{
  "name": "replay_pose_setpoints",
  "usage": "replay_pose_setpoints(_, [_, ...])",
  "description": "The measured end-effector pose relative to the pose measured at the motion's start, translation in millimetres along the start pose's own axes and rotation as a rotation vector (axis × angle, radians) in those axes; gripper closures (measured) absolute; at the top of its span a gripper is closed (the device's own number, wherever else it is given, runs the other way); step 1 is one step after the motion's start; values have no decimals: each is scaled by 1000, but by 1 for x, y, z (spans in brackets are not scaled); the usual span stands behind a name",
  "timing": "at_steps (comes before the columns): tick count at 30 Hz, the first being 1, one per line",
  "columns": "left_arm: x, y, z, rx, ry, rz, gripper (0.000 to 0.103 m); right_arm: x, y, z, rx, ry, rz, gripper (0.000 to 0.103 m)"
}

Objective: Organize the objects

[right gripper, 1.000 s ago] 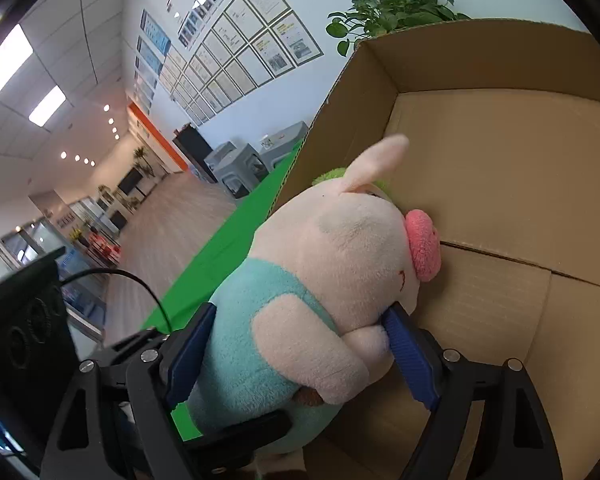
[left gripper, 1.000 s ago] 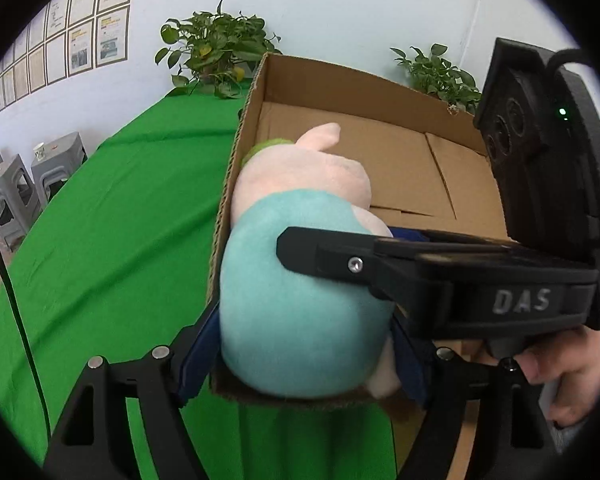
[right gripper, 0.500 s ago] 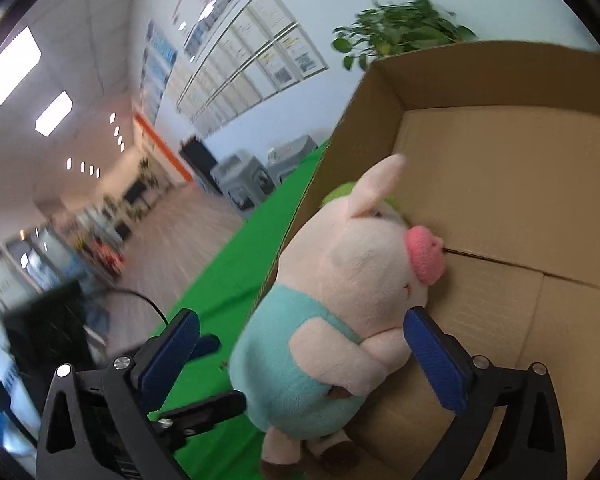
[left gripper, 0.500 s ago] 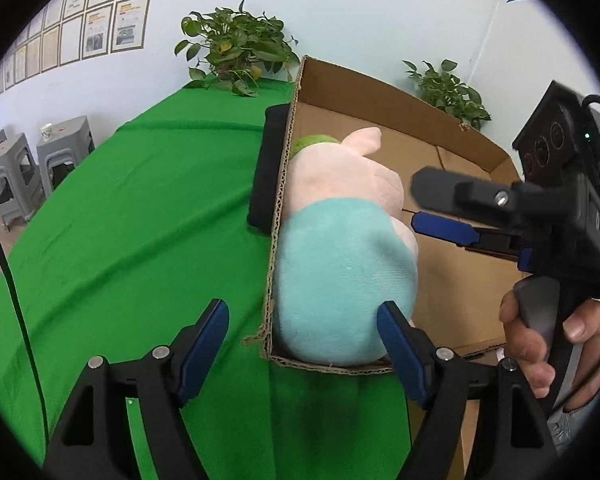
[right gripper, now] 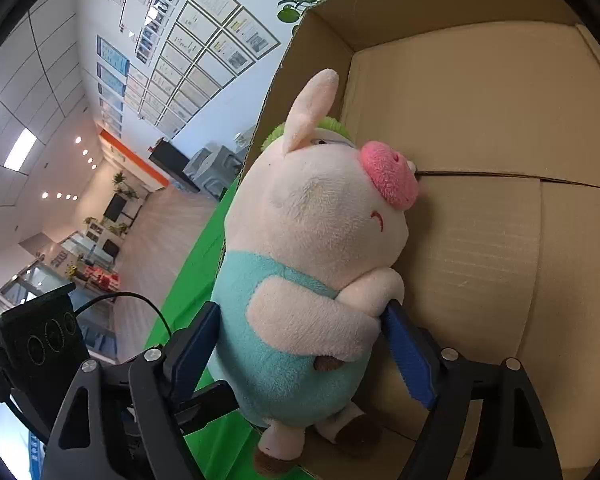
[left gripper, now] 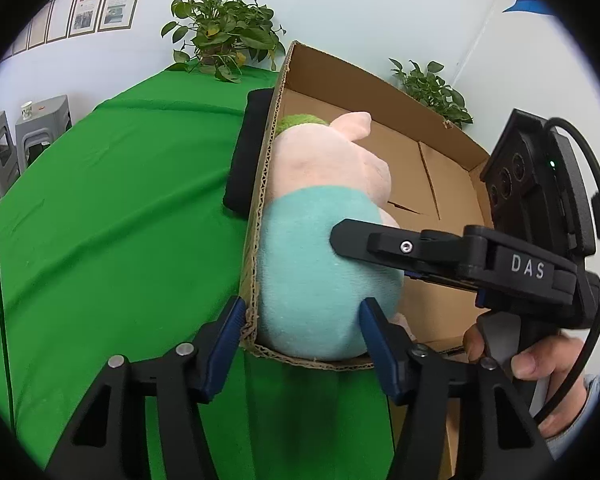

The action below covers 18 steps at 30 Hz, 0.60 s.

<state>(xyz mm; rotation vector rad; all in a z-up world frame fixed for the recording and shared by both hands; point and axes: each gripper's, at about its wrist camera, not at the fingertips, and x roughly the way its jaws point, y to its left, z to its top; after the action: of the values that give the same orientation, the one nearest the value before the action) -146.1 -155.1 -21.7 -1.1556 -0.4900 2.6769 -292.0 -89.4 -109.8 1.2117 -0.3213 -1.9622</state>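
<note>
Plush pig (left gripper: 324, 248) fills the left wrist view, sitting inside the cardboard box (left gripper: 432, 168) against its left wall and near corner, on the green cloth (left gripper: 112, 200). The left gripper (left gripper: 300, 320) straddles that corner: its left pad lies outside the box wall, its right pad against the toy's teal back, and the jaws are closing, so toy and cardboard both stand between them. The other tool's finger crosses in front of the toy at the right, held by a hand (left gripper: 548, 364). In the right wrist view, the pig stands on its feet in the box corner, snout toward the box floor seam. The right gripper (right gripper: 300, 340) brackets its belly and arm, jaws closing, with both blue pads at the plush; whether they press firmly cannot be told. To do this step well, one gripper should likely steady the toy while the other lets go, and the left would best avoid pinching the wall, which could drag the box.
</note>
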Motion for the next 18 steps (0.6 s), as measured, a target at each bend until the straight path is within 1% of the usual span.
replay_pose_setpoints(3, [1,5,1,-26,5,-12,51,-2,3,-12,-20,-38,-30,29])
replay_pose_setpoints(7, [1,5,1,-14,14,-5,52,-16,10,-28,-19,-41,-45,29])
replay_pose_setpoints(8, [0,5,1,-14,16,-3,52,-14,13,-23,-17,-40,-44,26])
replay_pose_setpoints(10, [-1,5,1,-14,21,3,51,-18,13,-25,-10,-27,-23,21])
replay_pose_setpoints(11, [-3,4,0,-13,17,10,51,-23,14,-27,-15,-31,-31,17])
replay_pose_setpoints(12, [-7,3,-1,-9,11,19,51,-32,16,-31,-24,-43,-55,12])
replay_pose_setpoints(13, [-11,0,-2,2,2,41,51,-47,18,-37,-41,-63,-81,4])
replay_pose_setpoints(14, [-17,-4,-5,21,-16,87,52,-65,23,-45,-72,-99,-104,0])
replay_pose_setpoints(15, [-23,-10,-7,44,-38,120,51,-89,27,-52,-95,-127,-112,0])
replay_pose_setpoints(16, [-30,-15,-9,68,-61,135,51,-107,30,-60,-111,-157,-125,0])
replay_pose_setpoints(17, [-38,-23,-11,92,-87,141,49,-127,32,-69,-119,-188,-153,0])
replay_pose_setpoints(18, [-45,-30,-13,107,-111,143,39,-149,35,-81,-123,-221,-196,0])
